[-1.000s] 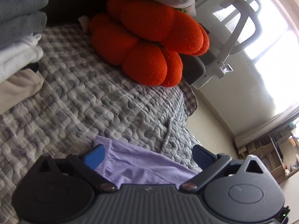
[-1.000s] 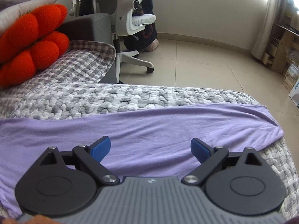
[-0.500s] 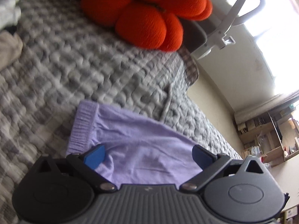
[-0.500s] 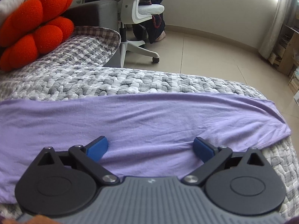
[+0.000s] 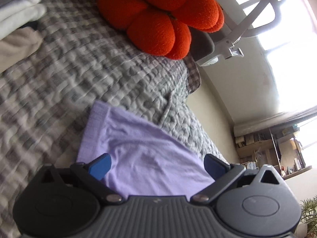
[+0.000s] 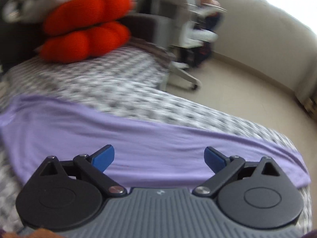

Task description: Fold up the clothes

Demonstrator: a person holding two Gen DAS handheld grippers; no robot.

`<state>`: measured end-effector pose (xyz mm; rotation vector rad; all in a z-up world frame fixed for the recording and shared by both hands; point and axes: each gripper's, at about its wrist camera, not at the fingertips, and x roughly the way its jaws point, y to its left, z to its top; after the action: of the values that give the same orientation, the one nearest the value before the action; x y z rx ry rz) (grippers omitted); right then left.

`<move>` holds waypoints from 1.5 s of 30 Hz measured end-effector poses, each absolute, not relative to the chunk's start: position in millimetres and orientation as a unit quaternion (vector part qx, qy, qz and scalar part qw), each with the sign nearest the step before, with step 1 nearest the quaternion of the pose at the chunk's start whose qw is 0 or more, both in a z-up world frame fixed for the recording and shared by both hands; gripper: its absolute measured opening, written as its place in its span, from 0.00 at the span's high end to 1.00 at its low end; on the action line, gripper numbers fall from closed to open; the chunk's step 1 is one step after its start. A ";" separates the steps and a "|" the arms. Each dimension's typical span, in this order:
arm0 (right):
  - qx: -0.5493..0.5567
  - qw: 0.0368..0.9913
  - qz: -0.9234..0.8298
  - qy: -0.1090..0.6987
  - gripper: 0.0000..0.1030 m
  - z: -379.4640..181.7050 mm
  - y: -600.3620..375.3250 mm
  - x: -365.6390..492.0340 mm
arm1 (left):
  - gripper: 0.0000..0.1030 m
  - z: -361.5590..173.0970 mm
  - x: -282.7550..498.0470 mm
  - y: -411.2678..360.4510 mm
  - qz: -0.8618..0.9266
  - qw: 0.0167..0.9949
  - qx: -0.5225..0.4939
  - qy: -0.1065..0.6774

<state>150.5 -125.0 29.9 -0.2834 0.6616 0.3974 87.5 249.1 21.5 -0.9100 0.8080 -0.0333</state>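
While poised low over lilac garment, left hand-held gripper and right hand-held gripper gape wide, empty.

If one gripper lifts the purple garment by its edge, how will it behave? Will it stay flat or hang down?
The purple garment looks thin and soft, with small wrinkles, so it will probably droop and fold on itself, not stay flat. It lies spread across the quilted bedspread, whose bumpy surface may drag on it. The ribbed hem seems thicker, likely an easier place to grip.
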 end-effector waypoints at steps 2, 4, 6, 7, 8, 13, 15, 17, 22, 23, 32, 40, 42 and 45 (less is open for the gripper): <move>-0.165 0.905 0.238 0.310 0.08 30.9 -97.4 136.9 | 0.03 19.0 72.3 250.4 -0.007 0.816 -0.434 0.381; -0.191 0.892 0.282 0.298 0.13 31.6 -69.8 123.4 | 0.03 14.4 60.8 255.5 -0.008 0.808 -0.451 0.379; -0.209 0.877 0.322 0.289 0.17 29.7 -44.4 110.9 | 0.03 9.3 55.4 260.4 -0.017 0.797 -0.471 0.376; -0.215 0.871 0.336 0.286 0.20 29.6 -34.0 104.8 | 0.03 7.3 56.2 260.0 -0.023 0.793 -0.475 0.380; -0.221 0.868 0.345 0.281 0.21 30.3 -26.6 99.9 | 0.03 5.1 56.9 259.6 -0.029 0.790 -0.479 0.382; -0.228 0.855 0.373 0.278 0.30 30.1 -4.4 90.5 | 0.03 -17.7 60.2 259.1 -0.014 0.788 -0.491 0.371; -0.227 0.853 0.372 0.287 0.32 26.9 -0.4 92.3 | 0.01 -23.7 61.0 258.0 -0.005 0.793 -0.491 0.360; -0.227 0.849 0.375 0.294 0.38 22.8 3.2 93.2 | 0.01 -26.0 62.4 258.1 0.001 0.797 -0.493 0.348; -0.234 0.842 0.377 0.307 0.51 13.9 7.8 92.6 | 0.07 -26.4 63.4 256.1 0.013 0.808 -0.489 0.328; -0.233 0.842 0.377 0.307 0.52 13.5 7.1 92.7 | 0.13 -26.5 63.4 255.6 0.016 0.810 -0.488 0.324; -0.219 0.839 0.383 0.318 0.52 10.7 0.1 94.0 | 0.74 -31.2 67.2 258.8 0.058 0.819 -0.466 0.330; -0.190 0.836 0.389 0.338 0.52 10.2 -10.6 100.3 | 0.82 -21.1 58.4 273.7 0.059 0.839 -0.431 0.328; -0.182 0.835 0.390 0.344 0.51 10.0 -13.3 101.9 | 0.82 -17.9 60.6 272.5 0.057 0.846 -0.411 0.334; -0.171 0.833 0.392 0.351 0.51 9.9 -17.3 104.2 | 0.82 -21.8 63.6 273.1 0.059 0.842 -0.409 0.347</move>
<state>104.2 -17.3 9.9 -0.3625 0.7441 0.8306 63.6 273.1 -21.8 -0.8632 0.7330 0.1247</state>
